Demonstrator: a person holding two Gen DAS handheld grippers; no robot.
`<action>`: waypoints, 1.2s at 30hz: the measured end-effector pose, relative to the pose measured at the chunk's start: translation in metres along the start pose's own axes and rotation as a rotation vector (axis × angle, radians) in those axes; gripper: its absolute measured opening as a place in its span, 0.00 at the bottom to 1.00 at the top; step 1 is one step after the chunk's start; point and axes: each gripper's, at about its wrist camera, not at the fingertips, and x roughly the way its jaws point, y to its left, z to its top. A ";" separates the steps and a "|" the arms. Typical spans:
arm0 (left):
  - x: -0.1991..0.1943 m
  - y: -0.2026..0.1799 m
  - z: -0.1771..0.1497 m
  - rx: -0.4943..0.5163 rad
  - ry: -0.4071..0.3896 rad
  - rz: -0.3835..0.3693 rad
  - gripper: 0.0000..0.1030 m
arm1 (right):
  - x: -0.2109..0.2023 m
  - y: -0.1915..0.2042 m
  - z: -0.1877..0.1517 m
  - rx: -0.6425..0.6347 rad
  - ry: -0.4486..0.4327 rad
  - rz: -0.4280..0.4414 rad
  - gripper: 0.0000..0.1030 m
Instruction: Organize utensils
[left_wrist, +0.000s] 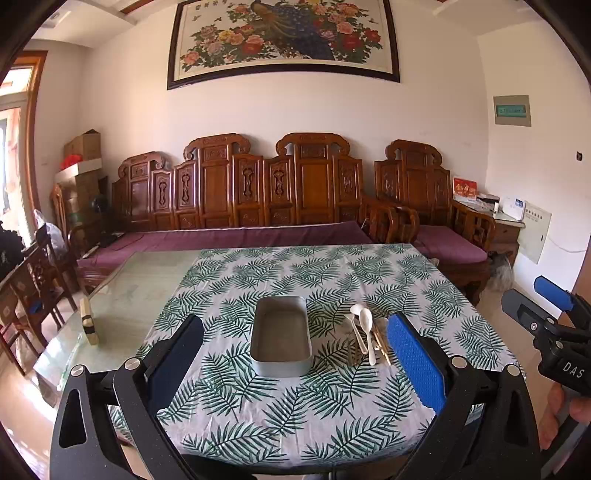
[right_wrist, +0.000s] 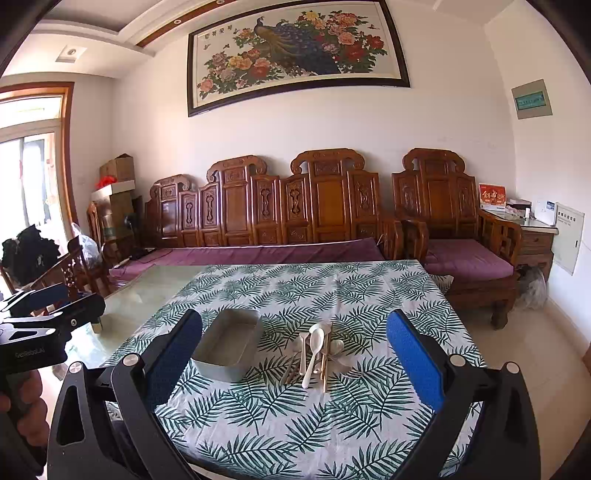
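Sofa: carved wood, purple cushions, across the middle of both views, behind the bench.
Painting: framed peacock and flowers, top centre, on the white wall.
Bench: glass top, bare at left of frame.
Cloth: white with green fern print, covering the centre and right of the bench.
Left tool: released, pads spread wide at lower frame edges, nothing between them but the tin beyond; also seen at left edge of the right wrist view.
Right tool: released, pads wide apart, gripping nothing.
Tin: grey, rectangular, rounded corners, empty, centre of cloth.
Utensils: white spoons, metal pieces, pale chopsticks in a loose pile, just right of the tin, apart from it.
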 end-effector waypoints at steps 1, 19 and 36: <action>0.000 -0.001 0.000 0.000 0.000 -0.001 0.94 | -0.003 0.002 -0.001 -0.001 0.000 0.000 0.97; -0.003 -0.006 0.004 0.002 -0.005 -0.007 0.94 | -0.004 0.006 0.002 0.001 -0.002 0.001 0.97; 0.001 -0.001 0.002 0.000 0.009 -0.009 0.94 | -0.008 0.008 0.004 0.002 -0.003 0.002 0.98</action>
